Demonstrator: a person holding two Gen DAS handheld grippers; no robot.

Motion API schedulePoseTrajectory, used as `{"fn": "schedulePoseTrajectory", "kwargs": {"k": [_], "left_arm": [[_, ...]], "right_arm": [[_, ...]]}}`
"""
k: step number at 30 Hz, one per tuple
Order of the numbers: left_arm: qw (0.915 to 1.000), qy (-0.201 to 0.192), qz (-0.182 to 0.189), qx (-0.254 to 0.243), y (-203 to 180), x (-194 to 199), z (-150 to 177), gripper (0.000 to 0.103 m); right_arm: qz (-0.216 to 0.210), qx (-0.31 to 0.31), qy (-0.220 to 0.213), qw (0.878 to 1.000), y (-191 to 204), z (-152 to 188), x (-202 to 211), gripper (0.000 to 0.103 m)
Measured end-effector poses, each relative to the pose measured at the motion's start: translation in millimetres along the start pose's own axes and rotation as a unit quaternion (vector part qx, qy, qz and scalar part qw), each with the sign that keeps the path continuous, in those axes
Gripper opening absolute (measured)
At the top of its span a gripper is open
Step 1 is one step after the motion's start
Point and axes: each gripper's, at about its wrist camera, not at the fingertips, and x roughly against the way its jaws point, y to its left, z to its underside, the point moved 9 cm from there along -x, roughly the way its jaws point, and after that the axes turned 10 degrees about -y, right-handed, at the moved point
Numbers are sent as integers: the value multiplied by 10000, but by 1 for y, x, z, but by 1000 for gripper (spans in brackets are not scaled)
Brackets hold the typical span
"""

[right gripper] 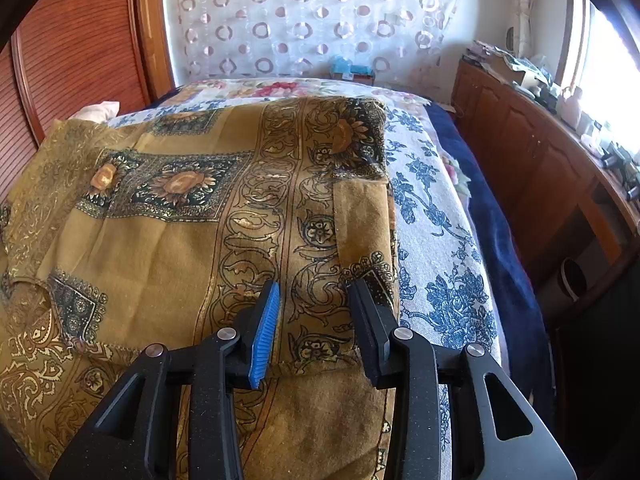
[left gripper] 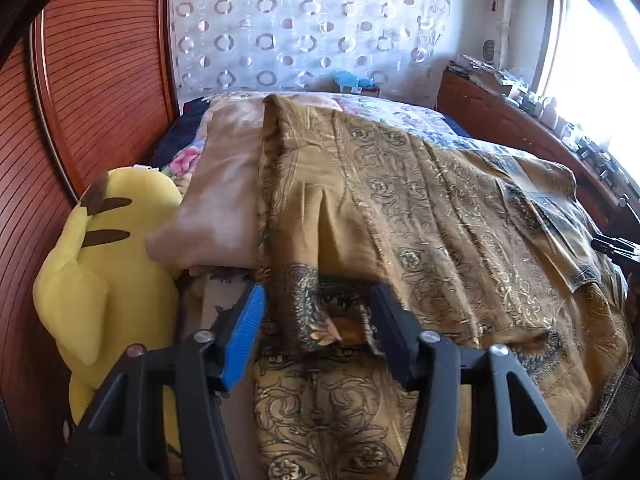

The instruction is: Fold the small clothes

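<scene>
A mustard-brown patterned garment (left gripper: 420, 220) lies spread over the bed; it also fills the right wrist view (right gripper: 180, 220). Its near left part is folded over into a narrow strip with a dark ornate hem (left gripper: 320, 312). My left gripper (left gripper: 316, 300) is open, jaws wide apart on either side of that hem, just above it. My right gripper (right gripper: 316, 300) is open over the garment's right edge, beside a folded flap (right gripper: 360, 216). Neither gripper holds cloth. The tip of the right gripper (left gripper: 616, 246) shows at the left view's right edge.
A yellow plush toy (left gripper: 100, 280) and a pink pillow (left gripper: 216, 200) lie at the bed's left by the wooden headboard (left gripper: 80, 100). A floral bedspread (right gripper: 432, 232) and blue blanket (right gripper: 492, 232) lie right. A cluttered wooden cabinet (right gripper: 540, 152) stands beyond, under the window.
</scene>
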Motion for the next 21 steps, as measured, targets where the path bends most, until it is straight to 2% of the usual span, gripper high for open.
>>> {"fn": "schedulePoseTrajectory", "kwargs": {"k": [1, 4, 9, 21], "left_arm": [[10000, 53, 30, -16, 0, -2, 2, 34], [9999, 122, 0, -96, 0, -6, 7, 24], [9997, 201, -117, -16, 8, -12, 12, 23], [9997, 223, -123, -34, 11, -14, 19, 23]], "right_arm": [[-2, -1, 0, 10000, 0, 0, 0, 36], [-3, -2, -1, 10000, 0, 0, 0, 37], [12, 10, -4, 10000, 0, 0, 0, 37], [0, -122, 27, 9999, -3, 2, 7, 38]]}}
